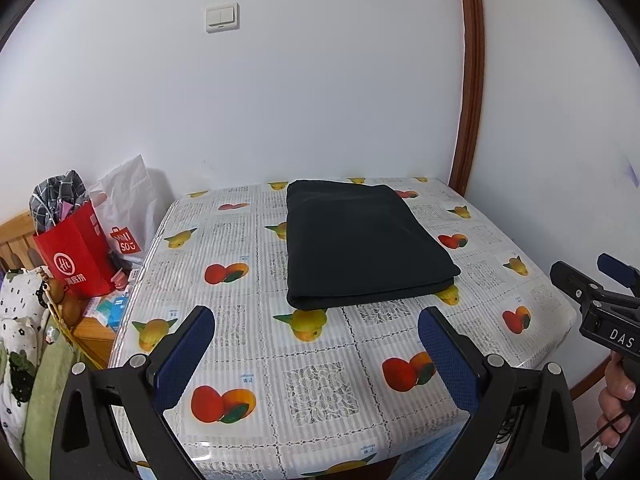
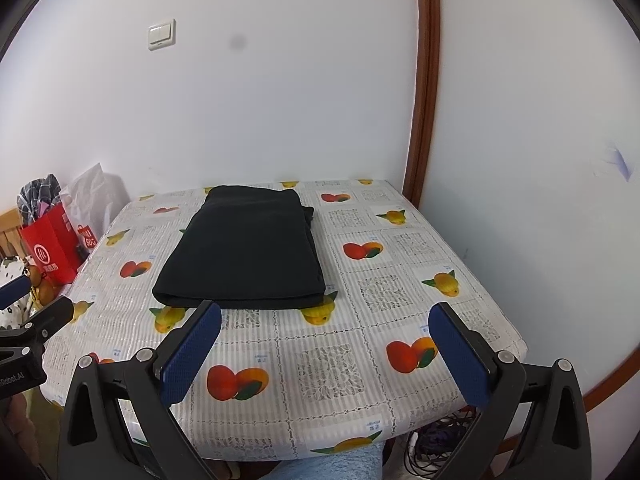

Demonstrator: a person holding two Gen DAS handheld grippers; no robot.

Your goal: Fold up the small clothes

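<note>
— Both grippers sit nearest the lens: the left gripper [image 1: 316, 328] and the right gripper [image 2: 324, 324] have jaws spread wide, nothing between them.

— And the black garment [image 1: 360, 240]?

— It lies folded into a neat rectangle at the far middle of the table [image 2: 328, 396], near the wall — the folding looks finished.

— Room to move?

— Bare fruit-print cloth lies between grippers and garment; a red bag [image 1: 78, 254] stands off the left edge.
</note>
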